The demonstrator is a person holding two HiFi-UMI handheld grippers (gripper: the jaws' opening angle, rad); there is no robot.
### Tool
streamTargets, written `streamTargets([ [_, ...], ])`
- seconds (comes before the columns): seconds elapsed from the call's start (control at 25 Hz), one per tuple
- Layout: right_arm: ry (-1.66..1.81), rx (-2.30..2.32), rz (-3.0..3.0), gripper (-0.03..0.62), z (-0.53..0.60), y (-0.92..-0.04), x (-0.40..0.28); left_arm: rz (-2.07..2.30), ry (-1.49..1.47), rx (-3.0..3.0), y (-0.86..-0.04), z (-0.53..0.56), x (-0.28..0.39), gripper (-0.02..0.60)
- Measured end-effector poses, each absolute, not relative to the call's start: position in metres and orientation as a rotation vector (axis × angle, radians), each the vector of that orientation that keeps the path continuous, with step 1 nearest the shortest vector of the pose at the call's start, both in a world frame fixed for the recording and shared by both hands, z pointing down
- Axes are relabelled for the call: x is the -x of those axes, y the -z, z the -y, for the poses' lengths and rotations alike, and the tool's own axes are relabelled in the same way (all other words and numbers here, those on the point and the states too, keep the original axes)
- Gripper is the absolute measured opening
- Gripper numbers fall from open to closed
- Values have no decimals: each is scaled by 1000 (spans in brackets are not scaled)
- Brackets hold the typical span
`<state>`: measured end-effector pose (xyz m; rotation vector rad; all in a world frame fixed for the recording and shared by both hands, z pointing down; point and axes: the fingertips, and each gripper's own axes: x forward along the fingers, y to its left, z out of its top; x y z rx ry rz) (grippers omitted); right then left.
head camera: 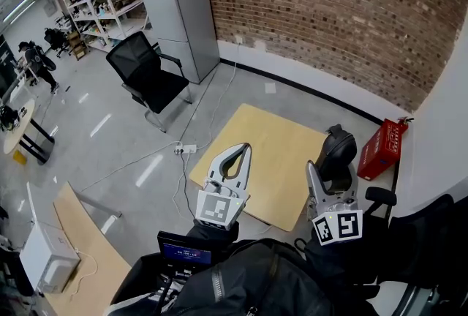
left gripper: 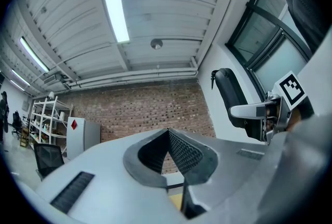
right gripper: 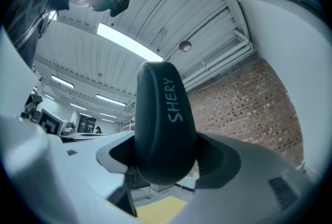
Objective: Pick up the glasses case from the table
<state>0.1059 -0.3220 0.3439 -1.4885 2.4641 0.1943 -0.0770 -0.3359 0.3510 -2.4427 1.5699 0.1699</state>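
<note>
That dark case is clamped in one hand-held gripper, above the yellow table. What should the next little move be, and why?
Probably just hold steady. The right hand-held gripper is shut on the case, which stands upright between its jaws and appears clear of the table, so the pick-up looks done. The left hand-held gripper is shut and empty.

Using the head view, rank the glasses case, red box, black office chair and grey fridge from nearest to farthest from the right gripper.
1. glasses case: clamped between the jaws of the right gripper itself.
2. red box: low down, just to its right.
3. black office chair: far off to the left.
4. grey fridge: beyond the chair, at top left.
</note>
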Motion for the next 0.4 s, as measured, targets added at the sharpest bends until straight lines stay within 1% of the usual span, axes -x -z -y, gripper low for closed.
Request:
streamTargets([
  [0.4, -175, 1467, -2476, 347, 322, -347, -102, -1559, -150, 2452, -354, 336, 75, 0],
])
